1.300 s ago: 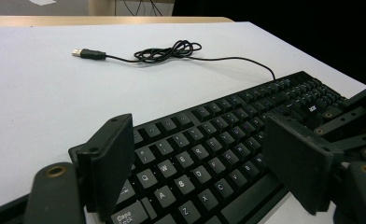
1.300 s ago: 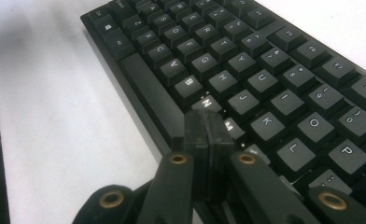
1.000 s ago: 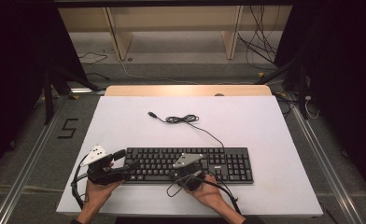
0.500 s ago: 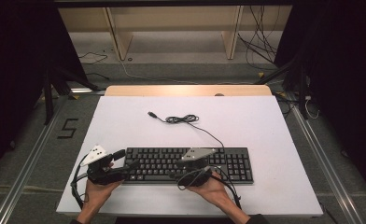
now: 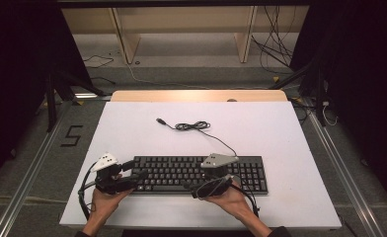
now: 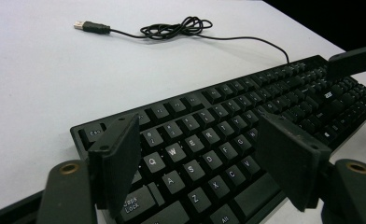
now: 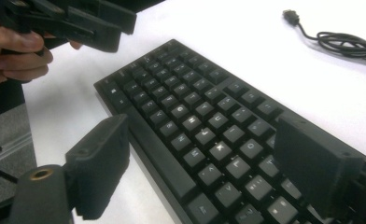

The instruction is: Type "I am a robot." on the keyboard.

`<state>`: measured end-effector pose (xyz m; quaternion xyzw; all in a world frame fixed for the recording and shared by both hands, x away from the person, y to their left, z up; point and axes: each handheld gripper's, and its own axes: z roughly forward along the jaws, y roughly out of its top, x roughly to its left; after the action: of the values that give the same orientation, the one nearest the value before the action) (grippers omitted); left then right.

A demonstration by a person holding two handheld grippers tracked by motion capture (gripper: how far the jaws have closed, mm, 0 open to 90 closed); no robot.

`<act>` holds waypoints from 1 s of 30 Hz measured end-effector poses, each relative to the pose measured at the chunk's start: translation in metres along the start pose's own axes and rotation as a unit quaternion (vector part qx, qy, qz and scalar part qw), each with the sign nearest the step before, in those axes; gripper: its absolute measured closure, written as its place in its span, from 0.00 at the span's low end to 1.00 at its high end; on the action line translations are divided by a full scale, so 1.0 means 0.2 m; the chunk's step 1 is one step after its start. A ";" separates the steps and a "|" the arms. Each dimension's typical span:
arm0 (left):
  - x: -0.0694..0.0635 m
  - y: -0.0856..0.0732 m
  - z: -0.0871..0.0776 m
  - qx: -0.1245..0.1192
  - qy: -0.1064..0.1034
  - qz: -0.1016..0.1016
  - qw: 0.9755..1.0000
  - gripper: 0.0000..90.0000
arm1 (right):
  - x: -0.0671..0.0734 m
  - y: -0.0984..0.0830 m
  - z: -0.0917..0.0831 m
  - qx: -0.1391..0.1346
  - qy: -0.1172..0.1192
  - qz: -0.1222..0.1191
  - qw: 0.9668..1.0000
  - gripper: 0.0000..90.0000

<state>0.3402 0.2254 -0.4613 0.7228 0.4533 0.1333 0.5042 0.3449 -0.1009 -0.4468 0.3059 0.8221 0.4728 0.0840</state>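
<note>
A black keyboard [image 5: 196, 173] lies along the near side of the white table [image 5: 260, 133]. Its thin cable [image 5: 194, 127] coils behind it and ends in a loose USB plug [image 5: 159, 120]. My left gripper [image 5: 136, 171] hovers at the keyboard's left end and is open. Its jaws have just been closing a little above the keys [image 6: 197, 140], with no pad pressing on anything. My right gripper [image 5: 201, 188] sits over the keyboard's front edge, right of the middle, pointing left. Its jaws have just been opening and stand wide above the keys [image 7: 200, 135], with nothing gripped.
A wooden strip [image 5: 196, 95] runs along the table's far edge, and a shelf frame [image 5: 181, 29] stands beyond it. Loose cables [image 5: 275, 49] lie on the floor behind. The table's front edge [image 5: 181, 224] is just under my hands.
My right gripper has shifted right along the keyboard, lifting slightly, and its jaws have gone from shut to wide open. The left hand has stayed in place.
</note>
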 end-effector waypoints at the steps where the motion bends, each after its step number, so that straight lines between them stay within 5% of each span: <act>1: 0.00 0.00 0.00 0.001 -0.001 0.000 1.000 0.34 | 0.00 0.00 -0.02 -0.004 -0.001 0.002 1.000 0.21; 7: 0.00 0.00 0.01 0.011 0.000 0.003 1.000 0.40 | -0.02 -0.01 -0.09 -0.024 -0.009 0.006 1.000 0.20; 19: -0.01 -0.02 0.07 0.057 0.006 0.018 0.998 0.78 | -0.03 -0.04 -0.13 -0.026 -0.016 0.010 0.999 0.21; 30: 0.00 -0.03 0.09 0.084 0.032 0.026 0.996 0.99 | -0.03 -0.04 -0.14 -0.028 -0.017 0.010 0.999 0.21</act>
<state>0.3497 0.2152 -0.4747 0.7694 0.4603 0.1310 0.4231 0.3341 -0.1277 -0.4397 0.3193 0.8041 0.4911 0.1020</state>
